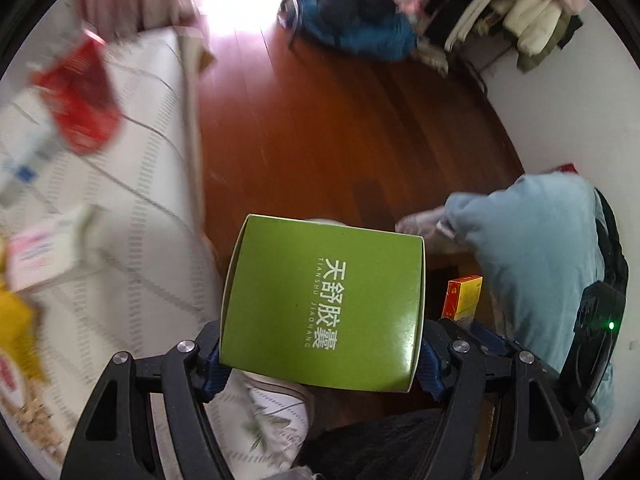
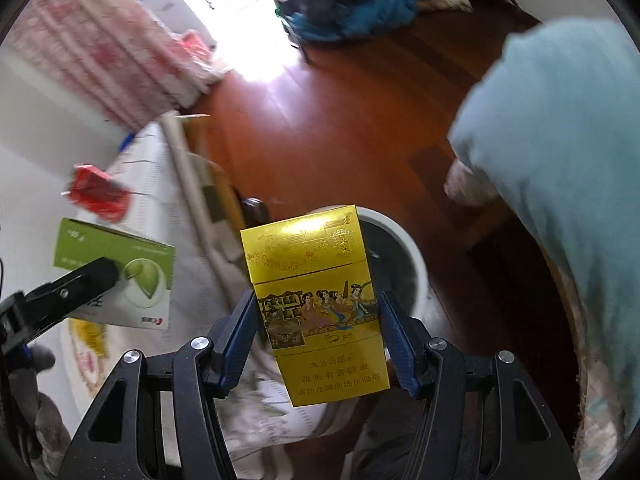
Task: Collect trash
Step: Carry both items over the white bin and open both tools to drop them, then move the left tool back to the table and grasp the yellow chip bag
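My left gripper (image 1: pixel 320 354) is shut on a green medicine box (image 1: pixel 324 304) and holds it above the wooden floor; the box also shows in the right wrist view (image 2: pixel 116 272) at the left. My right gripper (image 2: pixel 318 332) is shut on a yellow cigarette pack (image 2: pixel 320 308), held just in front of a white trash bin (image 2: pixel 400 256) on the floor. The pack also shows in the left wrist view (image 1: pixel 464 294). A red packet (image 1: pixel 80 104) and a white-pink box (image 1: pixel 44 252) lie on the white mat (image 1: pixel 152 184) at the left.
A person's light-blue sleeve (image 2: pixel 560 168) reaches in from the right. A blue-black heap of clothes (image 1: pixel 356 24) lies at the far side of the floor. Yellow wrapper scraps (image 1: pixel 16 328) and crumbs lie on the mat's near left. Pink striped bedding (image 2: pixel 92 56) is at the back left.
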`<state>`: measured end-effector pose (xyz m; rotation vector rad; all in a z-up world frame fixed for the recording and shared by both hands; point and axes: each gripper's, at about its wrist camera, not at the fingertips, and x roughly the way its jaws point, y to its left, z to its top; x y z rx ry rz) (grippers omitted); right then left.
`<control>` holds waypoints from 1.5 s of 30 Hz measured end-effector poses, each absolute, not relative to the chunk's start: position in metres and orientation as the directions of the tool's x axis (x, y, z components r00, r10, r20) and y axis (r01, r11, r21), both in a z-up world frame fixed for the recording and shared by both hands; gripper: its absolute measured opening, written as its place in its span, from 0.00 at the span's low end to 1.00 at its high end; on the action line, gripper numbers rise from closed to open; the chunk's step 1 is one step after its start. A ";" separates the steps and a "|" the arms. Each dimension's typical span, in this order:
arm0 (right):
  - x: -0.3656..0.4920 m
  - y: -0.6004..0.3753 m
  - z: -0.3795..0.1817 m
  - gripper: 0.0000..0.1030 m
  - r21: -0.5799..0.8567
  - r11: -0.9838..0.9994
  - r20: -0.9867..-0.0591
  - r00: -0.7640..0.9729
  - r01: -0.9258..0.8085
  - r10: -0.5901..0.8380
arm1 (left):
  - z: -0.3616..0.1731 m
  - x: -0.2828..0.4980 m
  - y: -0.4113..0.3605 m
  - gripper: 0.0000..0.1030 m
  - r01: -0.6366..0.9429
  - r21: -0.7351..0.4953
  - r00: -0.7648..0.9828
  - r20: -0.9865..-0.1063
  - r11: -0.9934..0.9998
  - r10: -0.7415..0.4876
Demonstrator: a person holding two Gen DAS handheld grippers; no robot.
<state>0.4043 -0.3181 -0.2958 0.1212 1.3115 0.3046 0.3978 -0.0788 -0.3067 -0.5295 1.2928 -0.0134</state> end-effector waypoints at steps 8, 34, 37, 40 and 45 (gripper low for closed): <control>0.434 -0.335 -0.373 0.60 0.240 0.969 -0.958 0.146 -0.061 0.246 | -0.347 0.430 -0.103 1.00 -0.283 -0.429 0.190 -0.902 0.858 -0.388; 0.359 -0.340 -0.291 0.99 0.051 0.991 -0.956 0.281 -0.127 0.085 | -0.239 0.304 -0.109 1.00 -0.265 -0.017 0.389 -0.917 0.964 0.090; 0.338 -0.341 -0.260 0.98 0.049 0.989 -0.943 0.321 -0.138 0.091 | -0.217 0.287 -0.114 1.00 -0.256 -0.017 0.425 -0.900 0.966 0.097; 0.319 -0.340 -0.231 0.99 0.056 0.986 -0.927 0.358 -0.154 0.109 | -0.193 0.270 -0.115 1.00 -0.253 -0.011 0.464 -0.879 0.967 0.111; 0.291 -0.338 -0.188 0.98 0.085 0.982 -0.901 0.407 -0.169 0.148 | -0.156 0.247 -0.108 1.00 -0.265 -0.026 0.527 -0.841 0.964 0.122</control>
